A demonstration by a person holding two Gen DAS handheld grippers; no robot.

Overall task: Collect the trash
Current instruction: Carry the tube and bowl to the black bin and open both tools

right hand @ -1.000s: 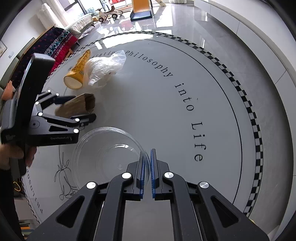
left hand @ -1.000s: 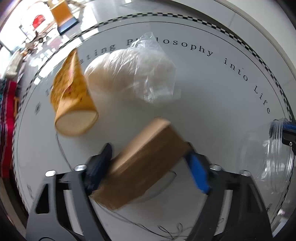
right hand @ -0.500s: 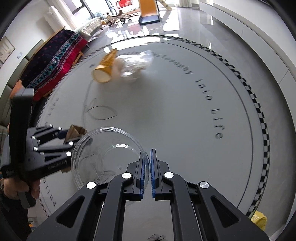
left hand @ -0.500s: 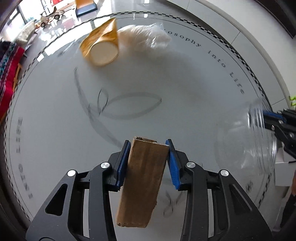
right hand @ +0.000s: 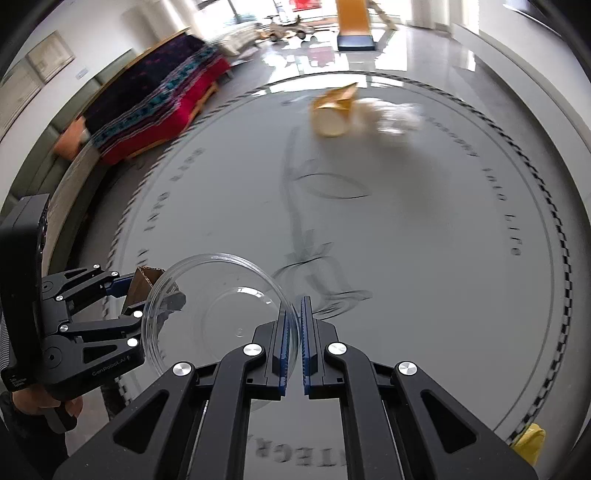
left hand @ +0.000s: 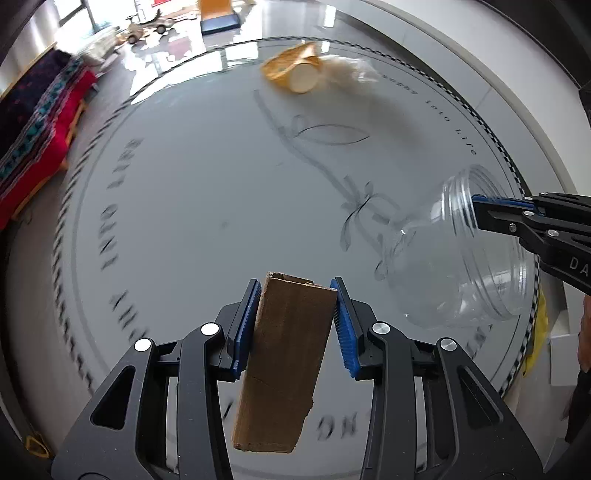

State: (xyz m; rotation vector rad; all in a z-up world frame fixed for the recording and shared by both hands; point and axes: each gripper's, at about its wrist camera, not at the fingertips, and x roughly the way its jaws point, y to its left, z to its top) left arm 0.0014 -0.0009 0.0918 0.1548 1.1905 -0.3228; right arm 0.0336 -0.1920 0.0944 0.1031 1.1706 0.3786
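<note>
Both grippers tilted steeply down: left gripper [left hand: 297, 325], right gripper [right hand: 294, 345]

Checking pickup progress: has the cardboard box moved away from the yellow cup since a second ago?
Yes. The cardboard box, clamped in the left gripper, has been carried well back from the yellow cup lying on the floor.

Looks like a home living space: glossy tiled floor [right hand: 424, 48], a sofa [right hand: 155, 110] under a bright patterned throw along the wall, a toy plane [right hand: 284, 27] and a children's slide [right hand: 354, 26] by the windows.
</note>
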